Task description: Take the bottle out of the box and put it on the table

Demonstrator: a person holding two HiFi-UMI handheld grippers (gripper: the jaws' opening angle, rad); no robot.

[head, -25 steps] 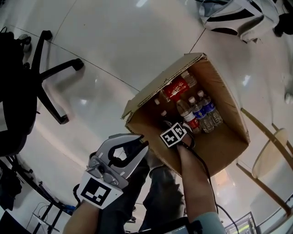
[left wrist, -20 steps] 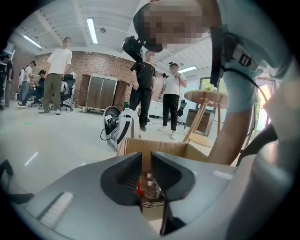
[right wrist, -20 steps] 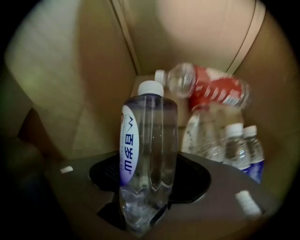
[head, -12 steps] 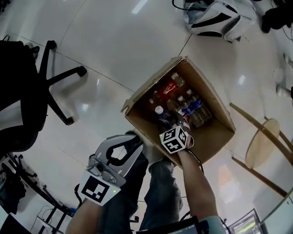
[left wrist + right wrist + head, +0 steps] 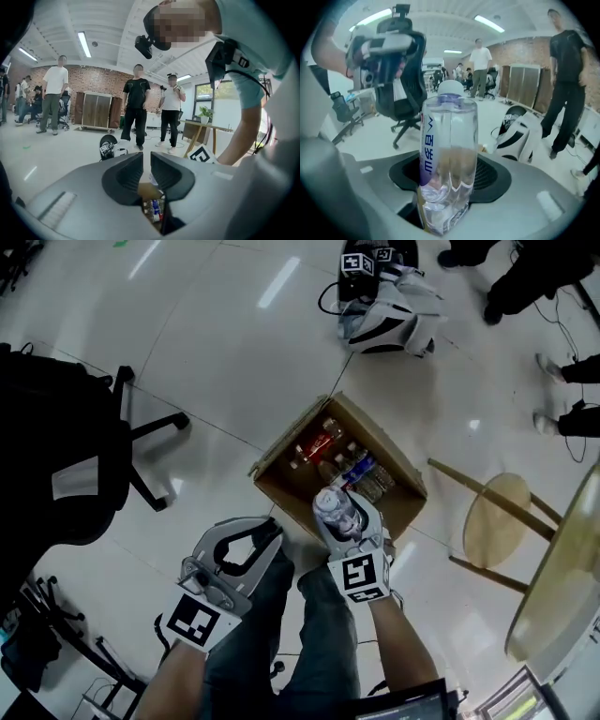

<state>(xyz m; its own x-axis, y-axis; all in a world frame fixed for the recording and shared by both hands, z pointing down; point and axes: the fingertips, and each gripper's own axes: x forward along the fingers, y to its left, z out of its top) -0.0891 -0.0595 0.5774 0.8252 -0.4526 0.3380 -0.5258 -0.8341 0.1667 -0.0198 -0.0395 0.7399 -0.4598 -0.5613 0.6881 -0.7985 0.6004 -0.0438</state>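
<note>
**A:** While the right gripper point(image 5: 352, 521) is up in front of the person, where is the clear water bottle point(image 5: 333, 507)?

**B:** It is between the jaws of that gripper, and they are clamped on its lower part. Its white cap points away from the gripper, and its label has blue print. In the head view the bottle is outside the cardboard box point(image 5: 281, 486), over the near edge of it. It is not on the table point(image 5: 562, 577).

**A:** And the box?

**B:** It stands open on the tiled floor point(image 5: 216, 343), and several other bottles point(image 5: 342, 465) lie inside.

**A:** What about the left gripper point(image 5: 270, 526)?

**B:** It is just beside the right one, near the left corner of the box. Its jaws are almost together, with only a thin slit between them, and nothing is in the slit.

**A:** What is around?

**B:** A round wooden stool point(image 5: 502, 519) is at the right of the box and a black office chair point(image 5: 94, 456) is at the left. Some people point(image 5: 136, 108) stand farther away.
</note>
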